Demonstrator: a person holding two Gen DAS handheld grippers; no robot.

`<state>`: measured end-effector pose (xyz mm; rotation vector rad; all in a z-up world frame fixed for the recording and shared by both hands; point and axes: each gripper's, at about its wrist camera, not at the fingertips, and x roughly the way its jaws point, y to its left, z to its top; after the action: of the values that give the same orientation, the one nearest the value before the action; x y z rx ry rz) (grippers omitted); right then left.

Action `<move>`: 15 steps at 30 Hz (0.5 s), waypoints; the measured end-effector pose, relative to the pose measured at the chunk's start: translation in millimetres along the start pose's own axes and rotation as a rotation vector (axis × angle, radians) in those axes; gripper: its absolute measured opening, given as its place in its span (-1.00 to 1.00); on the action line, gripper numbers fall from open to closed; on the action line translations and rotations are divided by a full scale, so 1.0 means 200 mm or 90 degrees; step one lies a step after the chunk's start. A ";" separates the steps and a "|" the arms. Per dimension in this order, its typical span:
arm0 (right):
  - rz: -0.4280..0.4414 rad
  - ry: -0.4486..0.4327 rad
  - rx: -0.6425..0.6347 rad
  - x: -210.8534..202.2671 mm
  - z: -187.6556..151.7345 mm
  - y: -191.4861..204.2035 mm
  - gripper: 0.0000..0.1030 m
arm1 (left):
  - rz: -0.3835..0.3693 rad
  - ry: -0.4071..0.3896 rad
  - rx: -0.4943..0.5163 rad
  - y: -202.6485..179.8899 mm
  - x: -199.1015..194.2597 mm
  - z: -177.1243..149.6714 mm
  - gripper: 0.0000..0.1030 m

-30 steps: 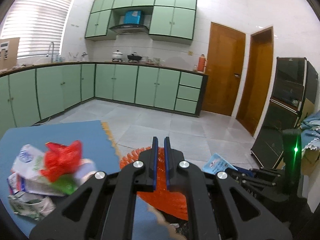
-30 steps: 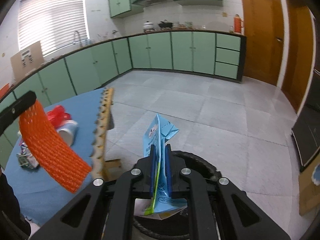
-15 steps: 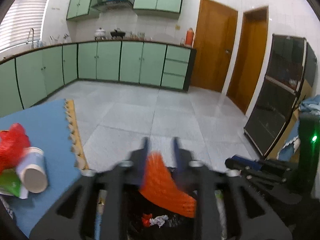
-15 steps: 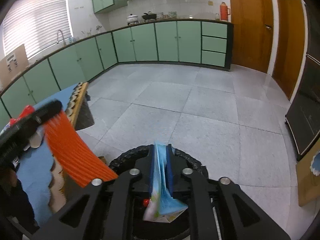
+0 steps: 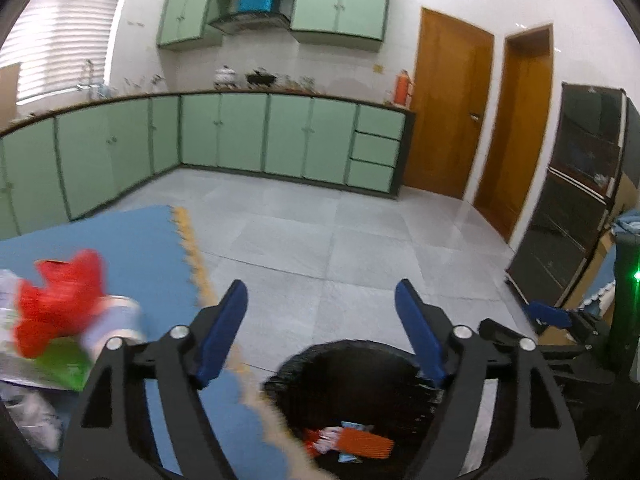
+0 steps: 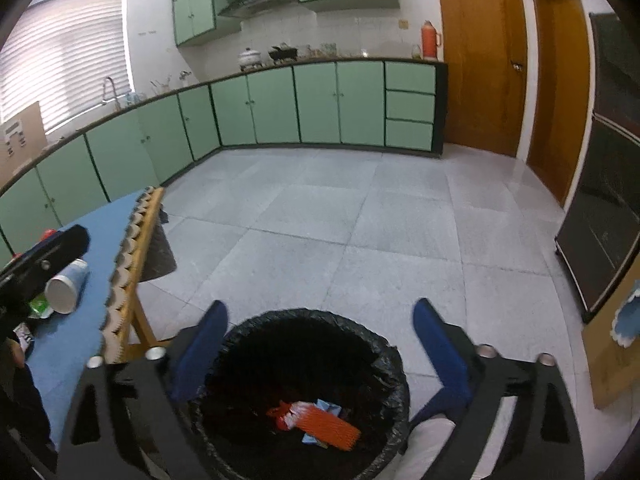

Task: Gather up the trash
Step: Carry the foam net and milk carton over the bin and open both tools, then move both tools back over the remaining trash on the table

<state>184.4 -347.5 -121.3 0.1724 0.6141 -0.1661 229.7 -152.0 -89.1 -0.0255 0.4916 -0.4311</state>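
Now that the orange mesh sleeve (image 6: 330, 427) and the blue packet (image 6: 329, 407) lie at the bottom of the black-lined bin (image 6: 384, 350), we record both items as delivered; a second ago each was pinched between closed fingers above the rim. We find the left gripper (image 5: 320, 334) spread wide and holding nothing, poised over the bin beside the table's toothed right edge. We find the right gripper (image 6: 320, 354) likewise spread and empty, directly above the bin mouth.

We judge this drop complete, but the task is unfinished. On the blue table (image 5: 152, 240), near its right edge, trash remains: a red crumpled wrapper (image 5: 60, 312), a paper cup (image 6: 66, 292) on its side touching it, a green-and-white packet (image 5: 64, 368), and pale wrappers (image 5: 32, 416) toward the near edge. The left view is blurred there, so we cannot count the pieces. We expect both grippers must go back to that pile.
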 end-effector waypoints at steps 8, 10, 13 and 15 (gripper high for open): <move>0.079 -0.033 -0.046 -0.09 0.04 0.33 0.88 | 0.125 -0.036 -0.028 0.37 -0.36 -0.03 0.58; 0.099 -0.037 -0.060 -0.09 0.04 0.44 0.88 | 0.161 -0.042 -0.036 0.46 -0.44 -0.04 0.58; 0.131 -0.051 -0.084 -0.10 0.05 0.61 0.88 | 0.212 -0.052 -0.056 0.61 -0.57 -0.06 0.58; 0.153 -0.057 -0.091 -0.10 0.05 0.71 0.88 | 0.249 -0.061 -0.065 0.72 -0.64 -0.07 0.58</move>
<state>202.4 -209.7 -85.1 0.0987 0.5095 0.1020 178.6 32.1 -61.3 -0.0465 0.4121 -0.0212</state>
